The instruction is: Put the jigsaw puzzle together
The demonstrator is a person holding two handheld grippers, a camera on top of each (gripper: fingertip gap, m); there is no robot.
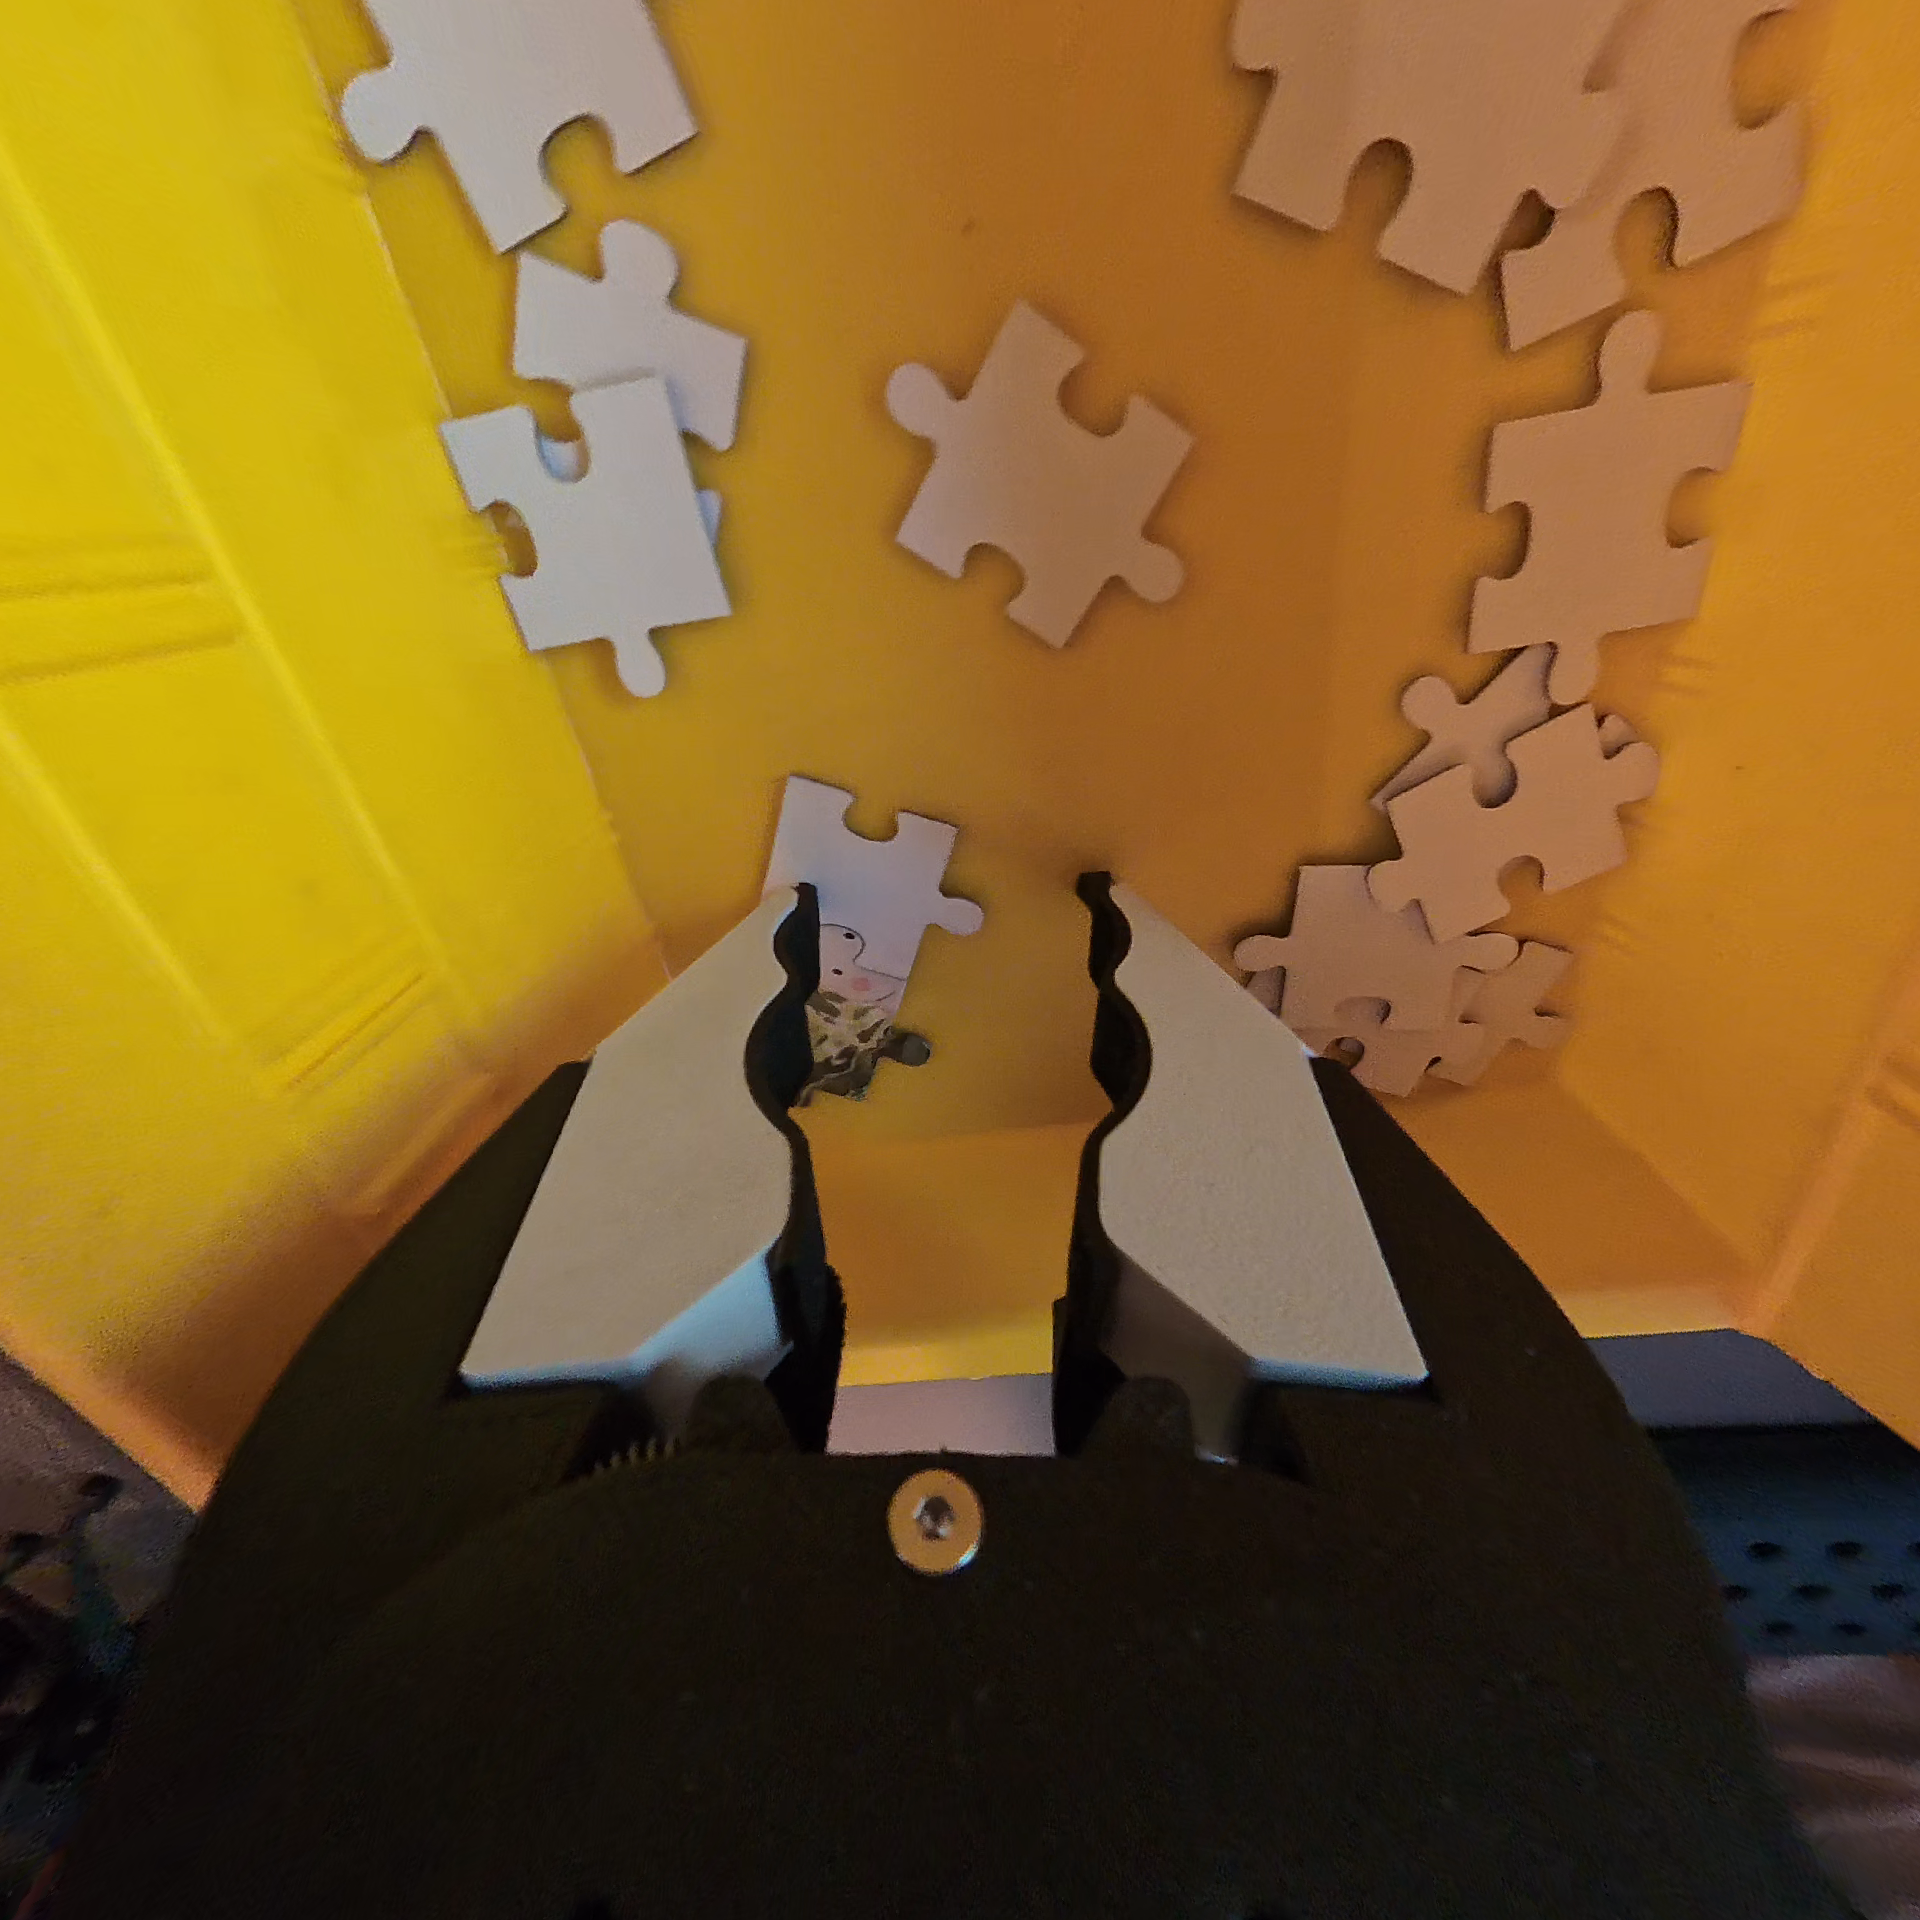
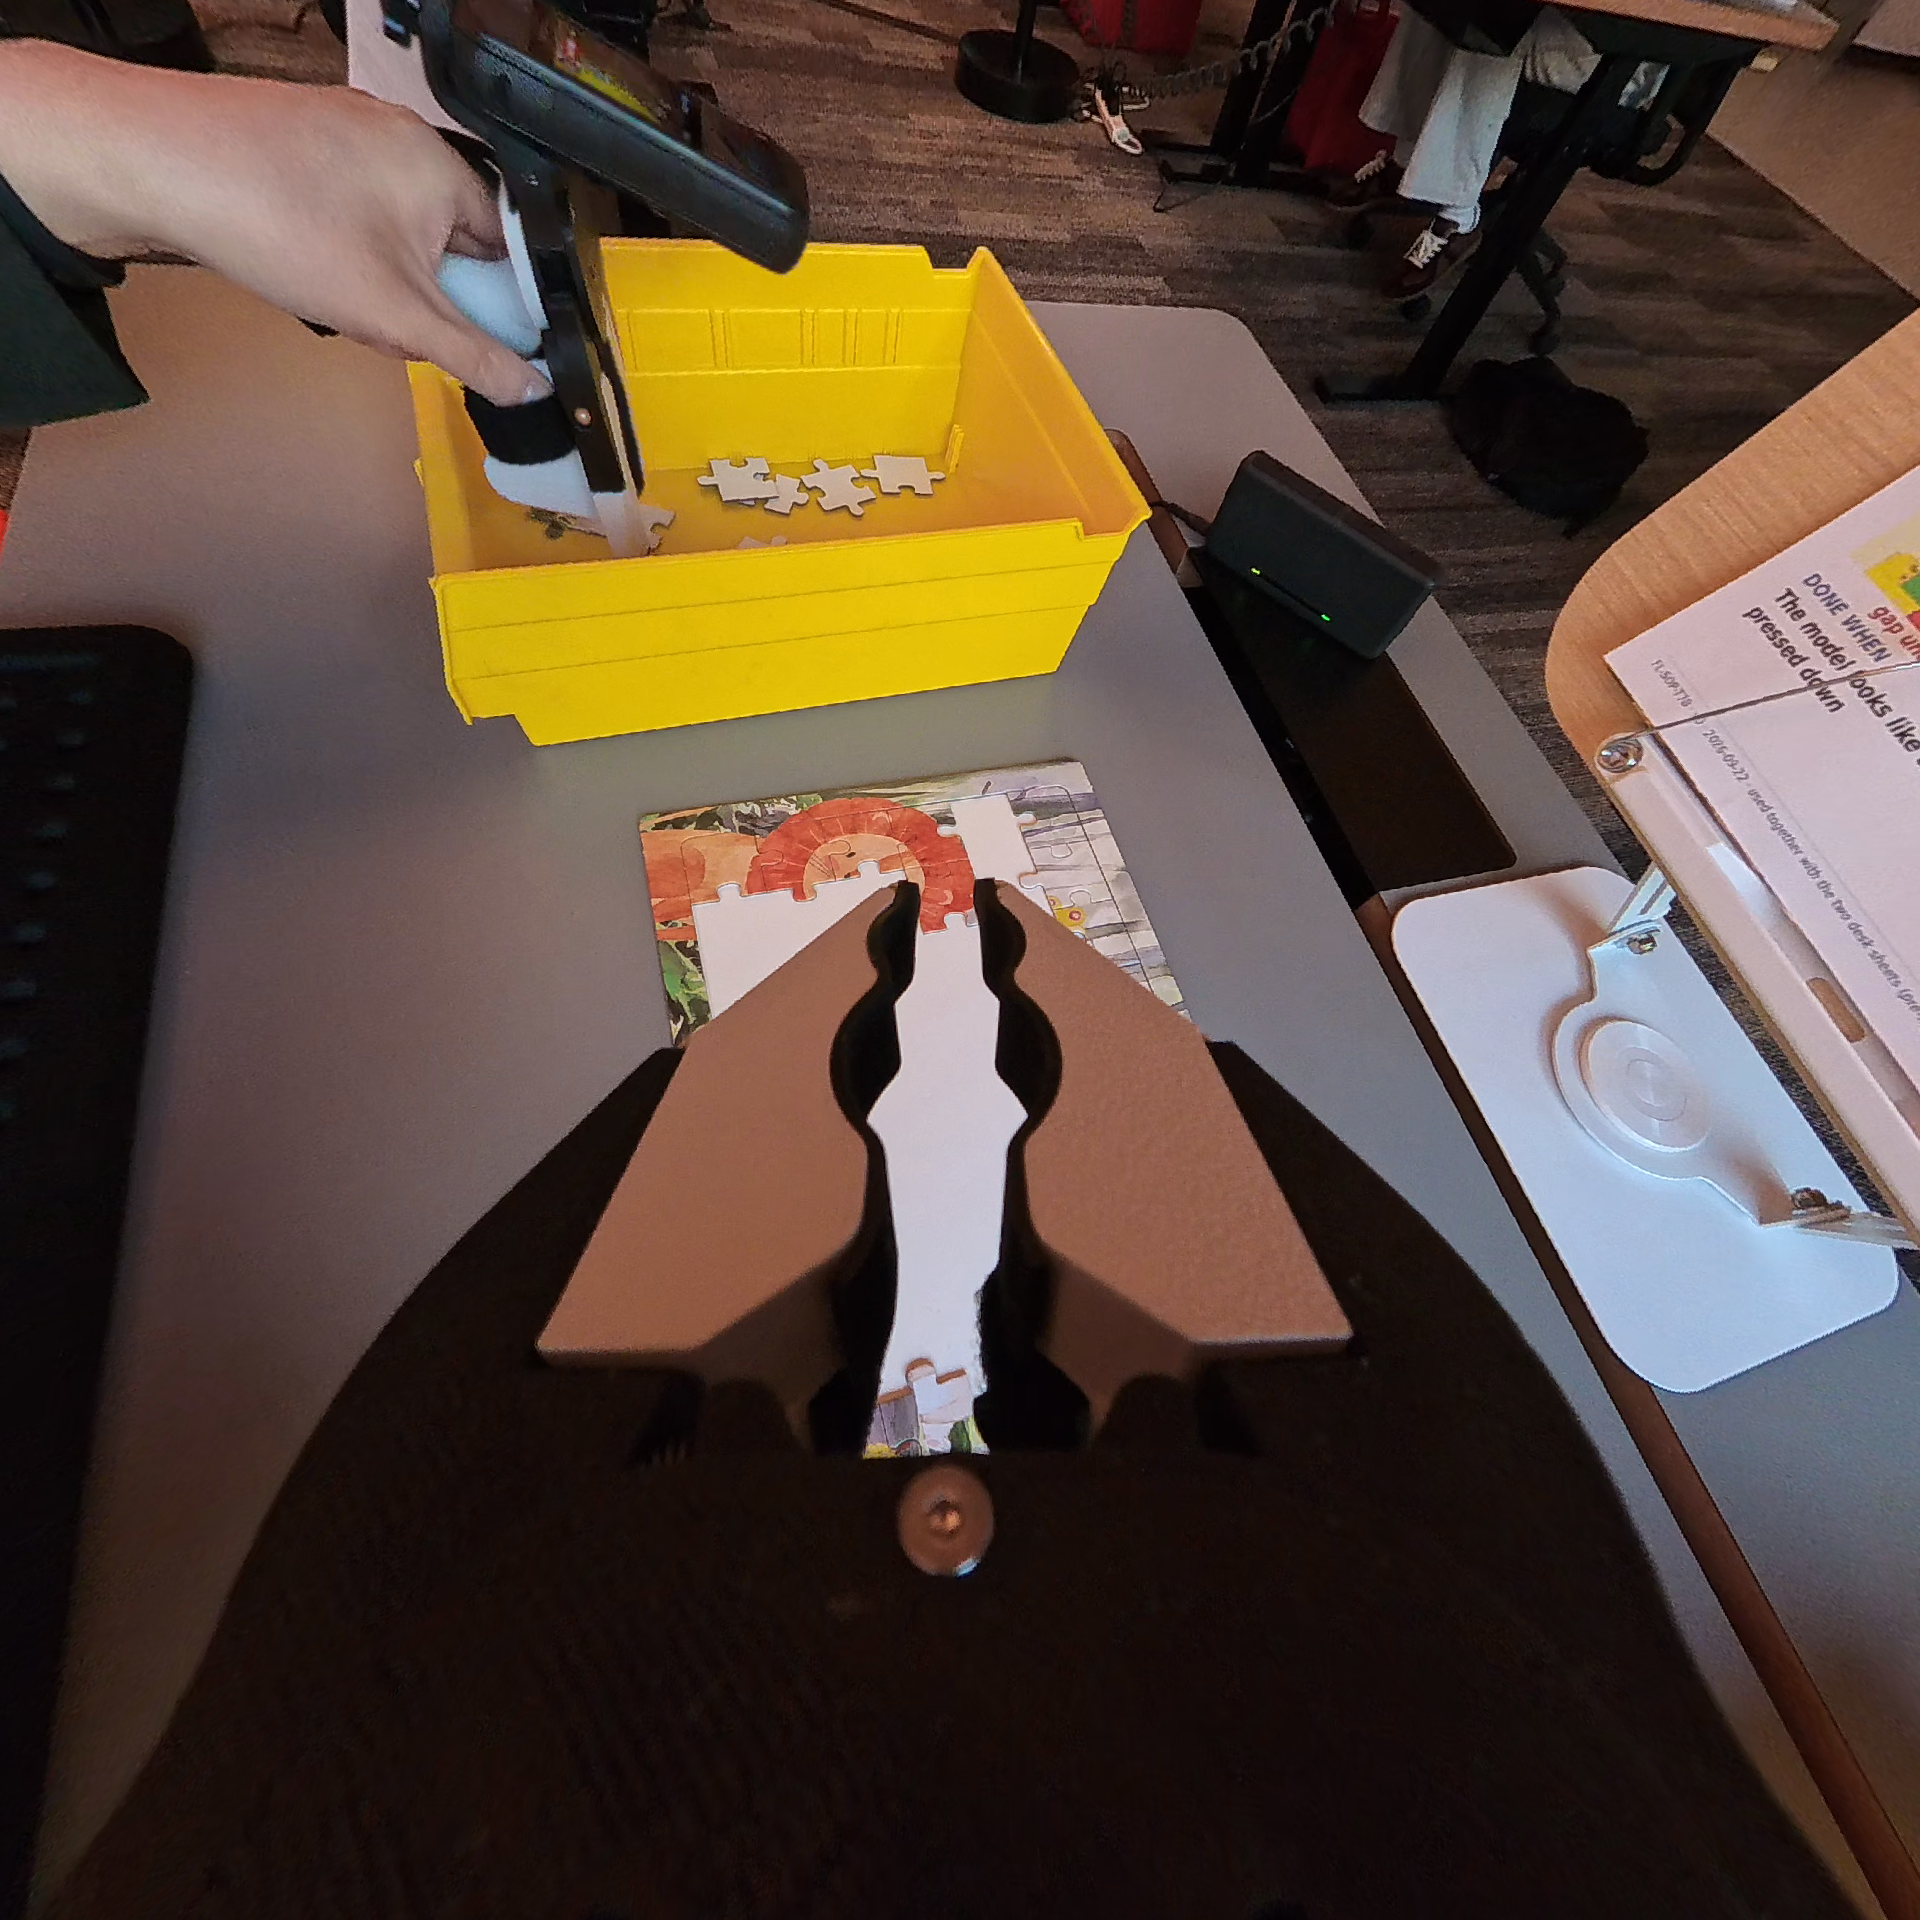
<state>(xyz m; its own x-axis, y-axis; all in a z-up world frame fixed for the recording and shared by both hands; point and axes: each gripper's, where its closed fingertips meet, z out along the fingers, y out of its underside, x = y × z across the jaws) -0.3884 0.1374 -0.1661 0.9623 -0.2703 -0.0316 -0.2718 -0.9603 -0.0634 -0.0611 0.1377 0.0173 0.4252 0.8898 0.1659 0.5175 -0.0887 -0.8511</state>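
Left tool (image 1: 940, 894), spread, hovers inside the yellow plastic bin (image 2: 1049, 395) over a thin, light, flat cardboard jigsaw piece (image 1: 883, 883); pinch its raised edge. Right tool (image 2: 945, 899), narrowly parted, empty, hangs over the part-built puzzle board (image 2: 727, 935).

Grey table (image 2: 364, 883): bin (image 2: 790, 634), puzzle (image 2: 831, 852).

The bin (image 2: 790, 623) is bright yellow, and the loose pieces (image 1: 1039, 478) on its floor lie plain white side up, save one piece (image 1: 847, 1023) that shows a white, pink and mottled green-black print. The puzzle (image 2: 831, 862) on the grey bench (image 2: 416, 987) carries an orange-red lion mane, green leaves and pale grey washes around bare white gaps. Both the left gripper (image 1: 940, 894) and the right gripper (image 2: 948, 891) have pale fingers with black inner pads on black bodies.
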